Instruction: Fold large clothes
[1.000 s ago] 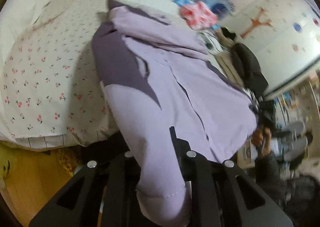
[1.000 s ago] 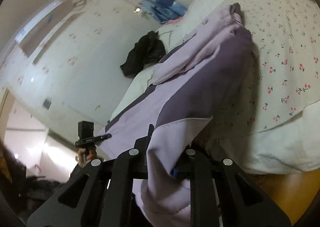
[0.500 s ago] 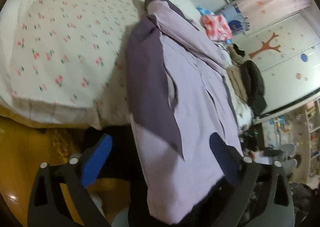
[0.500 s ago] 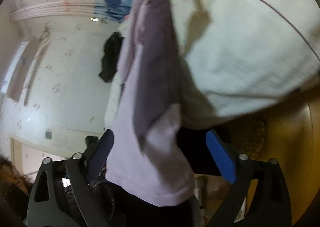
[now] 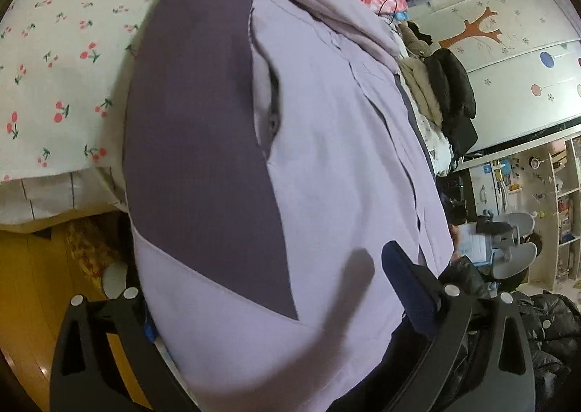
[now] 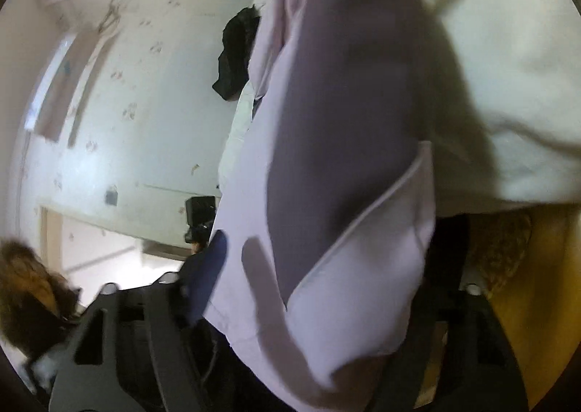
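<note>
A large lilac garment with dark purple panels (image 5: 326, 157) lies along the bed and hangs over its near edge. My left gripper (image 5: 276, 303) stands wide open at the hanging hem. One blue pad (image 5: 406, 281) shows on the right, clear of the cloth; the other finger is mostly hidden behind the fabric. In the right wrist view the same garment (image 6: 345, 121) droops between the fingers of my right gripper (image 6: 326, 285), whose jaws are closing. Its left blue pad (image 6: 210, 266) is beside the cloth's edge; the right finger is hidden behind the hem.
The cherry-print sheet (image 5: 54, 48) covers the bed to the left, above a yellow wooden floor (image 5: 29, 285). Piled clothes (image 5: 435, 85) lie at the far side, before a wardrobe with a tree picture (image 5: 508, 30). A white duvet (image 6: 508, 85) overhangs on the right.
Both grippers were shut on the garment's hem, then opened and let it go. Both have sunk below the bed's edge. The right jaws are now narrower than half a second ago.
</note>
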Demonstrator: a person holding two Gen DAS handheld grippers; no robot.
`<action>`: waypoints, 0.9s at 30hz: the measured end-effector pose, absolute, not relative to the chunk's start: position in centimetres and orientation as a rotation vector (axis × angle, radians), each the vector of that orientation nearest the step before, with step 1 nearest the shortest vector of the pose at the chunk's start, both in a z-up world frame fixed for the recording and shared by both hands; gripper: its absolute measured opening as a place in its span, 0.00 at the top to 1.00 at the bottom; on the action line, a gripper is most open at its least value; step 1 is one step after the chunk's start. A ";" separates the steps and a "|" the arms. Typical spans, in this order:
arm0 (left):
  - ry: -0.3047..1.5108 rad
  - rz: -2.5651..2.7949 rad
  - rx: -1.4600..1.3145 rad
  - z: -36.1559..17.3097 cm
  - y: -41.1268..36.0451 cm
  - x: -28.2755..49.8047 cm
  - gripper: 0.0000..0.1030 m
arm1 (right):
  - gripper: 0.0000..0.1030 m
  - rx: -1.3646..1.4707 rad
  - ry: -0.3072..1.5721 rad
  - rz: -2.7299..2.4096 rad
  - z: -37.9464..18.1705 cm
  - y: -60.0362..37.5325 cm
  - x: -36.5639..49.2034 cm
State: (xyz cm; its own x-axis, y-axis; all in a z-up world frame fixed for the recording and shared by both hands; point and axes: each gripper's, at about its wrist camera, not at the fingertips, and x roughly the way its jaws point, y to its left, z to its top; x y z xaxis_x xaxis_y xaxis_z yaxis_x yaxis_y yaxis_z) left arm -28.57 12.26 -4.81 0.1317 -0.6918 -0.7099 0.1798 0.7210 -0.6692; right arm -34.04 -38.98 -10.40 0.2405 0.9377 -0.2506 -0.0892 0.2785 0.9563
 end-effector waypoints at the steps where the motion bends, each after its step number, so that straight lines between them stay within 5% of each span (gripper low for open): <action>1: 1.290 -0.668 -0.493 -4.8 12.4 -28.4 0.09 | 0.47 1.002 1.070 0.900 -10.1 -38.9 -34.0; 4: 1.268 -0.673 -0.519 -4.6 13.0 -28.4 0.13 | 0.50 0.977 1.089 0.865 -10.2 -39.4 -33.8; 7: 1.270 -0.657 -0.587 -5.2 14.1 -28.1 0.12 | 0.38 1.027 1.139 0.833 -11.7 -40.0 -34.3; 10: 1.257 -0.641 -0.652 -5.9 15.0 -27.8 0.13 | 0.38 1.064 1.118 0.830 -12.1 -40.6 -35.1; 12: 1.243 -0.621 -0.651 -5.8 14.6 -27.7 0.31 | 0.58 1.044 1.047 0.802 -11.0 -40.8 -35.4; 13: 1.233 -0.596 -0.630 -5.3 14.1 -27.8 0.48 | 0.70 1.022 1.024 0.784 -10.3 -40.5 -35.5; 16: 1.120 -0.623 -0.640 -2.6 13.8 -28.6 0.77 | 0.79 0.998 0.909 0.794 -7.0 -40.0 -35.7; 27: 0.866 -0.697 -0.597 7.3 15.1 -33.8 0.81 | 0.80 1.028 0.583 1.003 2.3 -40.1 -37.7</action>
State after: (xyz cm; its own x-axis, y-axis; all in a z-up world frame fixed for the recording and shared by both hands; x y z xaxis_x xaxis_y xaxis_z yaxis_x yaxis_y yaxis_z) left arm -33.75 15.12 7.27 0.4596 -0.7524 -0.4720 0.3002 0.6317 -0.7147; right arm -37.72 -40.08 2.33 0.4511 0.8914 0.0442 -0.4026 0.1590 0.9015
